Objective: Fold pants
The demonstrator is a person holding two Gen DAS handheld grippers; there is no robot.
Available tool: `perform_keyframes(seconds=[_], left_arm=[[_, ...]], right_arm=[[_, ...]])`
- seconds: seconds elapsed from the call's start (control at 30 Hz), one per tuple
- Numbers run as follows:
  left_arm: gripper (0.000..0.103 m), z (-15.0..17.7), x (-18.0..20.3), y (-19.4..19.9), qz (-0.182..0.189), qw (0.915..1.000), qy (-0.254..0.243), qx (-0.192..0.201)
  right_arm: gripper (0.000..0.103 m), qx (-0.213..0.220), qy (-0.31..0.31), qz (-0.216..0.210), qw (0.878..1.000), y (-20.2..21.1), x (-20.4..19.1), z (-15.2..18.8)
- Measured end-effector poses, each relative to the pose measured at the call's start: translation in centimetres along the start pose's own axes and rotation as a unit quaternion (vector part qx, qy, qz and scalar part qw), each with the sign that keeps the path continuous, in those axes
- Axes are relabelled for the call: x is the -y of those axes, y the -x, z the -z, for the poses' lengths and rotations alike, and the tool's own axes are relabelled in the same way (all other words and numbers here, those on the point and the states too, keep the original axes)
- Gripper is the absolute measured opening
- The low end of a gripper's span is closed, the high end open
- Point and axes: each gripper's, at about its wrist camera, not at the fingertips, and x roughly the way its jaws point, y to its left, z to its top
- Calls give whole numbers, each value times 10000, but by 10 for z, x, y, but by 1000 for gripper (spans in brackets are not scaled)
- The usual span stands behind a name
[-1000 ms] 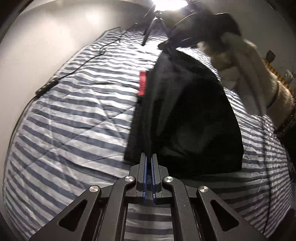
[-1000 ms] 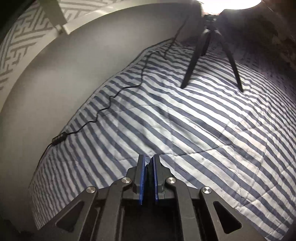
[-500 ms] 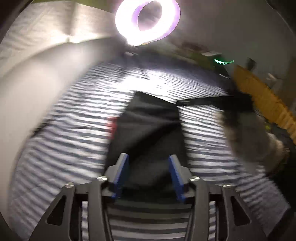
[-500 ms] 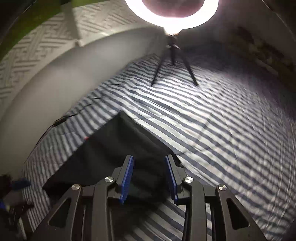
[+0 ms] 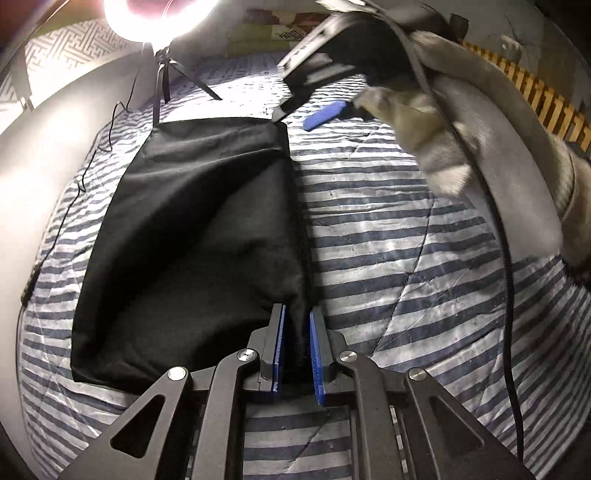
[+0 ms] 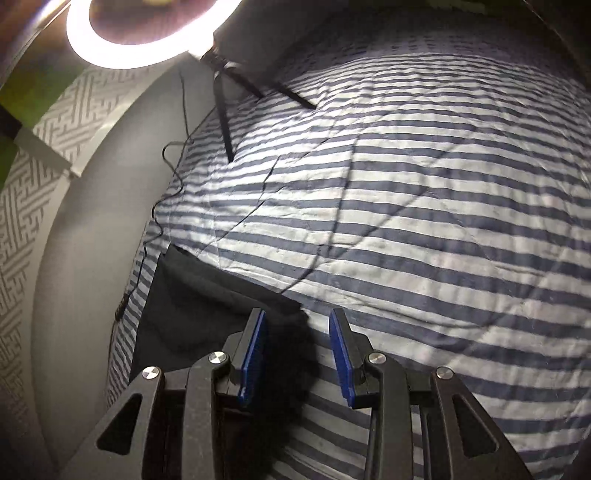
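Jaws of left gripper (image 5: 296, 325) closing on black pants (image 5: 192, 236) edge; right gripper (image 6: 298, 332) apart, cloth between, seemingly ungripped; striped bed (image 6: 424, 221).

Ring light (image 5: 147, 18) cut off by the top edge above the black pants (image 5: 192, 236); pants' near corner hidden behind left hand-held gripper (image 5: 296, 325); person's sleeve (image 5: 436, 140) right of pants blurred.
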Motion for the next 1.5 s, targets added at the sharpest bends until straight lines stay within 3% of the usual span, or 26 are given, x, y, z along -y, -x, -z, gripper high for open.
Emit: perform_keyframes(seconds=[0.07,0.13,0.2,0.37,0.5,0.6,0.67,0.7,0.77,0.8,0.87,0.9,0.97,1.03,1.1,1.13,1.17,1.23,1.3,1.37,1.43,1.5], left_arm=[[11,0,2,-1,-39,10000,-66,8],[9,3,4,0,-52,9999,-94,42],[7,4,6,4,-33,9999,-82,65],[4,14,2,0,154,9999,51,-54],[4,22,13,-3,162,9996,-157,-147],[7,20,6,4,333,9994,48,-128],[11,16,5,27,470,9989,-10,61],[16,15,5,41,429,9988,-70,246],[65,13,-11,76,487,9955,29,816],[69,13,-25,87,470,9933,225,1030],[67,13,-62,89,382,9895,820,1125],[65,14,-83,81,304,9871,1216,992],[58,17,-105,58,121,9864,1490,679],[58,19,-121,28,-526,9879,1438,227],[59,29,-141,8,-366,9812,1891,-106],[59,32,-149,9,-172,9769,2129,-98],[59,31,-152,18,-248,9766,2137,-12],[59,28,-151,41,-549,9776,2004,318],[59,23,-153,57,-396,9744,2142,558],[59,15,-151,64,-146,9732,2163,770],[59,2,-148,62,-239,9742,2088,821],[59,-12,-148,51,-160,9745,2082,824]], right_arm=[[33,-106,-91,-269,9995,-5,7,2],[32,-228,-90,-281,9993,-14,8,1],[12,-284,-104,-443,9986,-20,4,1],[6,-6,514,-154,9986,-12,-32,-5],[0,82,320,-130,9994,-19,-26,-19],[0,36,577,162,9982,-26,-25,-22],[4,271,617,215,9975,-10,-23,-21],[4,375,674,245,9967,-4,-23,-20],[4,533,884,176,9945,17,-30,-10],[5,583,1012,147,9930,22,-35,-5],[7,554,1579,-58,9859,31,-60,14],[10,476,1751,-134,9833,29,-69,20],[11,170,2034,-258,9786,12,-89,33],[12,18,2182,-82,9759,-12,-103,39],[11,-56,2423,343,9696,-45,-109,39],[9,-68,2531,698,9649,-60,-109,37],[9,-142,2435,684,9674,-66,-106,34],[12,-66,2169,446,9751,-49,-102,30],[19,196,2062,176,9782,-20,-104,33],[20,376,2069,19,9776,7,-104,46],[20,333,2093,-325,9768,24,-107,72],[20,165,2268,-366,9731,24,-112,98]])
